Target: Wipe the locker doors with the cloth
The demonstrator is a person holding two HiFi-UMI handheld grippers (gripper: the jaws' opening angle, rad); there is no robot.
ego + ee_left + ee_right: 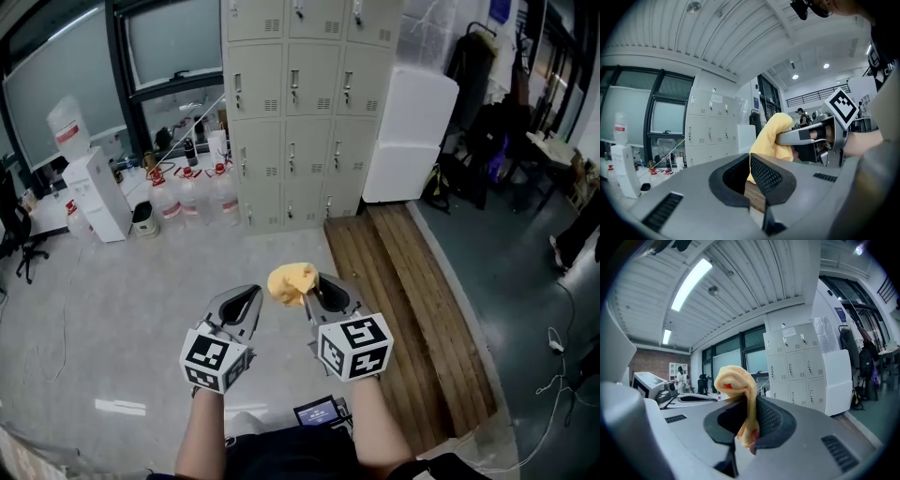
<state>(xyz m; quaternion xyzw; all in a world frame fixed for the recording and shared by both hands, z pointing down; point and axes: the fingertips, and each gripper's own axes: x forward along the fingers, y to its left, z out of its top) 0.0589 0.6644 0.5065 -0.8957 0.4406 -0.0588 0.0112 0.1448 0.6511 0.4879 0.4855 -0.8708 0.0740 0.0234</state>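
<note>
A crumpled yellow cloth (289,281) sticks up from my right gripper (314,286), which is shut on it. In the right gripper view the cloth (733,378) hangs down between the dark pads (771,420). My left gripper (251,292) is just to the left of it, shut with nothing held. In the left gripper view its jaws (750,161) meet, with the cloth (773,136) and the right gripper (811,136) beyond them. The beige lockers (300,112) stand against the far wall, well ahead of both grippers, and also show as lockers (797,366) and lockers (705,136).
A wooden platform (403,309) runs from the lockers towards me on the right. White blocks (408,131) lean beside the lockers. Water bottles (187,192) and a white machine (98,192) stand at the left. Hanging coats (487,103) and a floor cable (558,342) are at the right.
</note>
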